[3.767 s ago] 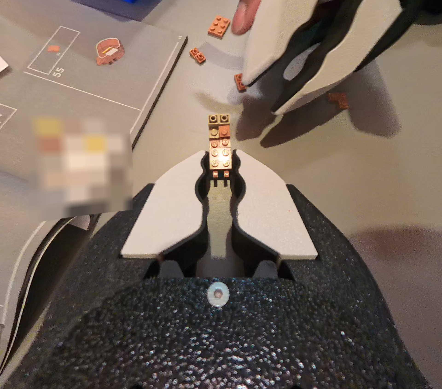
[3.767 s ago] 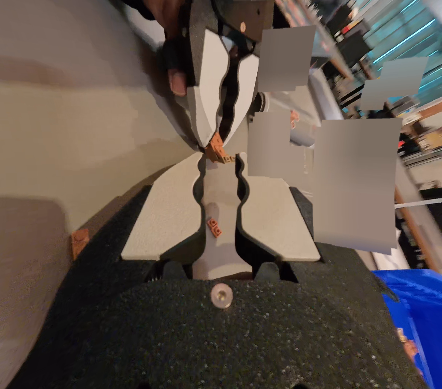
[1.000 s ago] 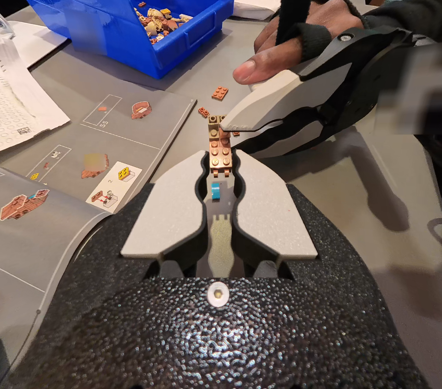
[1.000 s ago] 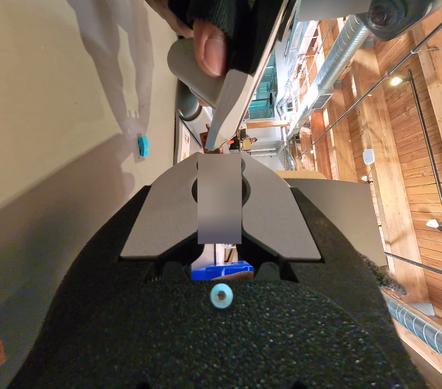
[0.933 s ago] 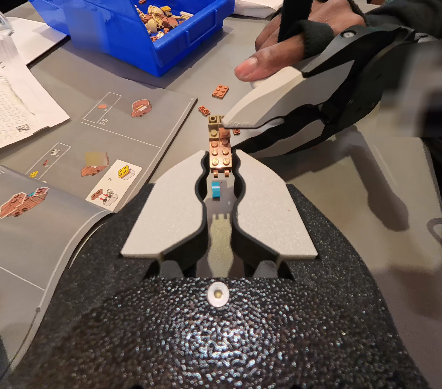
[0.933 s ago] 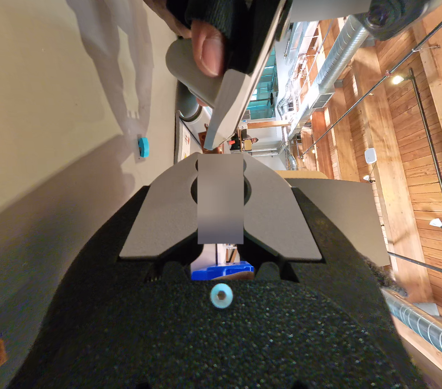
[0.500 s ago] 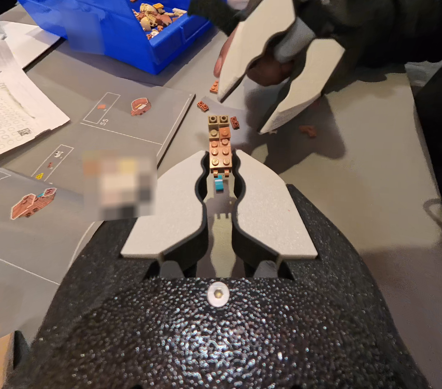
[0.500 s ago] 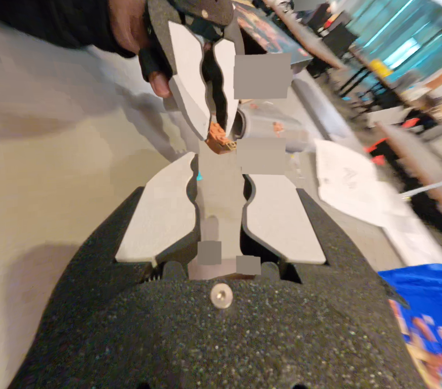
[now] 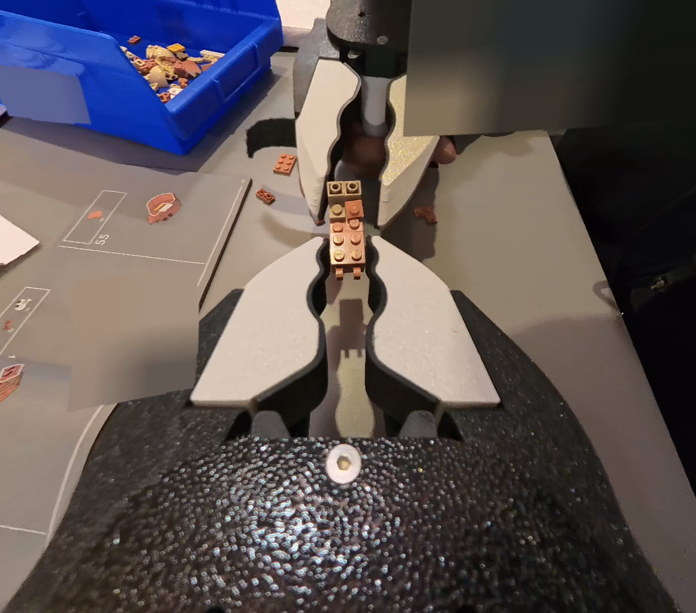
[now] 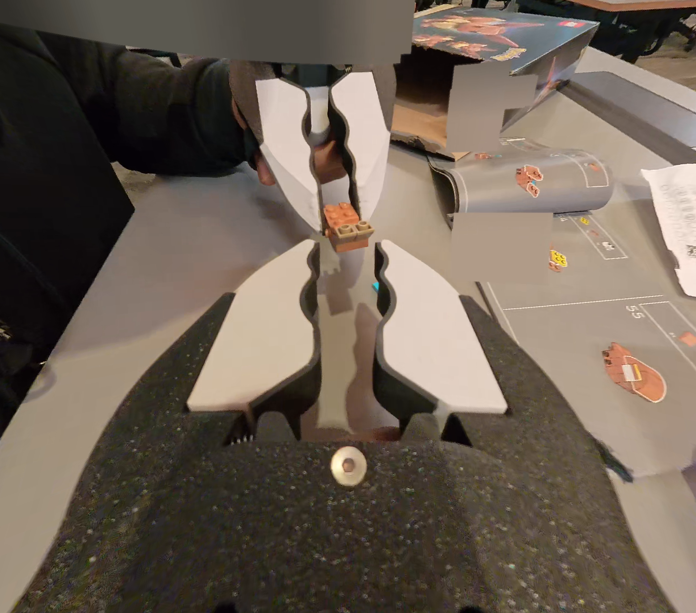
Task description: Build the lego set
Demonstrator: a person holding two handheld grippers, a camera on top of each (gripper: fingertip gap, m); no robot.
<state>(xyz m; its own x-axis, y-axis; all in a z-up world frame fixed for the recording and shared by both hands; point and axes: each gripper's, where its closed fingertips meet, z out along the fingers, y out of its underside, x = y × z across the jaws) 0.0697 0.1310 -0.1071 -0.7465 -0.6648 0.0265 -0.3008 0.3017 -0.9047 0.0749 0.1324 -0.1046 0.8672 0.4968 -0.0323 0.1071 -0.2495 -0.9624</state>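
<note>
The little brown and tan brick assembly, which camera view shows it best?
The left wrist view: the brick assembly lies lengthwise with its studded top facing the camera, clamped between the left gripper pads. The right wrist view shows only its tan front end, foreshortened, just beyond the open right gripper.

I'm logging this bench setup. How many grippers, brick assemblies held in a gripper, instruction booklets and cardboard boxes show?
Grippers: 2 (left gripper, right gripper)
Brick assembly: 1, clamped in the left gripper
Instruction booklet: 1, lying open
Cardboard box: 1
Total: 5
</note>
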